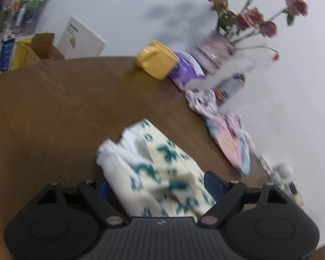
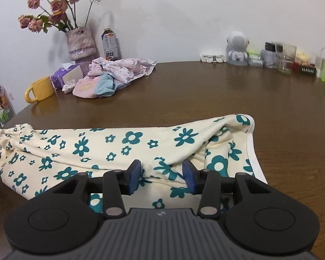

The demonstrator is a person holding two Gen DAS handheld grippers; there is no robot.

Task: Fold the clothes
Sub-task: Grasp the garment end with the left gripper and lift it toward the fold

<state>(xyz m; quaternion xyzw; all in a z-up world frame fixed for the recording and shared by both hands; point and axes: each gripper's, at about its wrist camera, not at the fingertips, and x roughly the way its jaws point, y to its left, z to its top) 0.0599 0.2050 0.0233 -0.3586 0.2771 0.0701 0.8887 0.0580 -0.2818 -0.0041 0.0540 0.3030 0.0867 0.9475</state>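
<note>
A cream garment with teal flowers [image 2: 127, 143] lies stretched left to right across the brown table [image 2: 205, 91]. My right gripper [image 2: 161, 176] hovers low over its near edge. The jaws are partly apart and a ridge of the fabric lies between the blue pads [image 2: 134, 176], not clamped. The left wrist view is blurred. There the left gripper [image 1: 159, 186] stands wide open, and a bunched end of the same garment [image 1: 153, 169] fills the gap between its pads [image 1: 213, 183].
A heap of pink and blue clothes [image 2: 110, 75] lies at the back left, beside a yellow mug [image 2: 40, 88], a purple tissue pack [image 2: 62, 75], a vase of flowers [image 2: 81, 43] and a bottle [image 2: 110, 43]. Small jars [image 2: 283, 57] and a white figurine [image 2: 237, 46] line the far right edge.
</note>
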